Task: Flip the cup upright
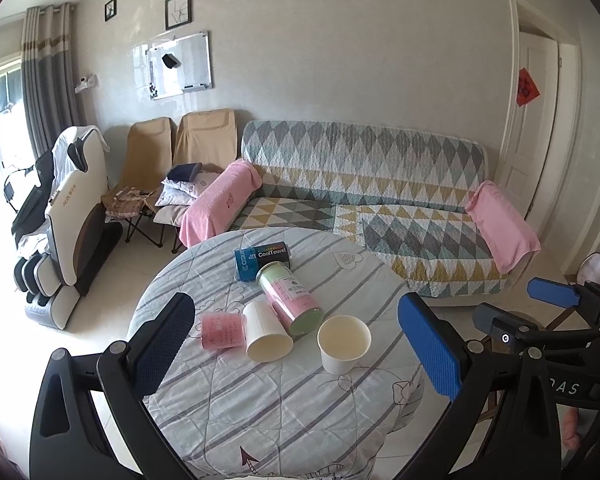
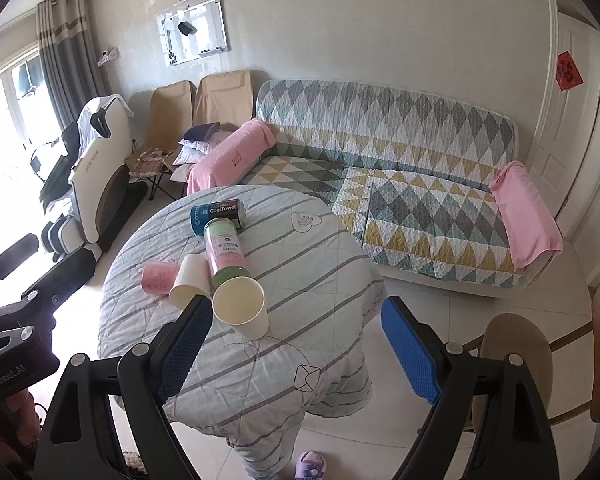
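Note:
Two white paper cups sit on the round table's striped cloth [image 1: 284, 412]. One cup [image 1: 344, 344] stands upright, mouth up; it also shows in the right wrist view [image 2: 242, 308]. The other cup [image 1: 266, 338] lies on its side, mouth toward me, beside the green canister; it shows in the right wrist view too [image 2: 190, 286]. My left gripper [image 1: 296, 344] is open and empty, held above the near half of the table. My right gripper [image 2: 296, 352] is open and empty, above the table's right edge, apart from the upright cup.
A green and pink canister [image 1: 292, 298] lies on its side against a blue CoolTowel can [image 1: 262, 260]. A pink tumbler [image 1: 222, 330] lies left of the tipped cup. A quilt-covered sofa [image 1: 380, 200] is behind, a massage chair [image 1: 68, 224] left, wooden chairs [image 2: 540, 360] right.

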`<state>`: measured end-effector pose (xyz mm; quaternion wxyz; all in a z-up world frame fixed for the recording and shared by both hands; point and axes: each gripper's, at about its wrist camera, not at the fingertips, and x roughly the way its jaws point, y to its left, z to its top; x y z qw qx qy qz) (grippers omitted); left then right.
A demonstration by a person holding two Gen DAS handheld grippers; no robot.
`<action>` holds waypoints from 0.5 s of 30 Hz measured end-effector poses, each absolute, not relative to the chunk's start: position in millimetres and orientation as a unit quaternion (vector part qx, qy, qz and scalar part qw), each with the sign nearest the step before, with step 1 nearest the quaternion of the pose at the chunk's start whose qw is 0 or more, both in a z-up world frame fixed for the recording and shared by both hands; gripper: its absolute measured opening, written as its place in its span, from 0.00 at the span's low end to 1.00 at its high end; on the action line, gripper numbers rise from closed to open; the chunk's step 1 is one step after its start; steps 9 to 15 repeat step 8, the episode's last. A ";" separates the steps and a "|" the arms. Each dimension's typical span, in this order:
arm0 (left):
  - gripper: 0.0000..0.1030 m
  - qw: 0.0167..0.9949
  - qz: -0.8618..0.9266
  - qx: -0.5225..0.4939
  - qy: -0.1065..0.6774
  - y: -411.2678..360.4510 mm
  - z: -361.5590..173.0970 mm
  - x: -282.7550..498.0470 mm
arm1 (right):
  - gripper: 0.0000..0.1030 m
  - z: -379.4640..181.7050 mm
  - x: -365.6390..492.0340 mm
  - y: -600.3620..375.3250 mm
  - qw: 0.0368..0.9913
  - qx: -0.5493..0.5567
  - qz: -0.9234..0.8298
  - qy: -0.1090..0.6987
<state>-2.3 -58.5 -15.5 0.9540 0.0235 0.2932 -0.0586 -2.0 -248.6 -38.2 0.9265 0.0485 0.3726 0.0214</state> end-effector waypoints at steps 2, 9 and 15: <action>1.00 0.954 -0.061 0.023 0.293 -58.1 -18.7 -0.3 | 0.85 -37.9 -1.6 -248.4 0.926 0.049 0.022 0.374; 1.00 0.953 -0.067 0.020 0.295 -56.7 -21.5 2.5 | 0.85 -41.0 0.3 -248.8 0.925 0.050 0.021 0.376; 1.00 0.953 -0.067 0.020 0.295 -56.7 -21.5 2.5 | 0.85 -41.0 0.3 -248.8 0.925 0.050 0.021 0.376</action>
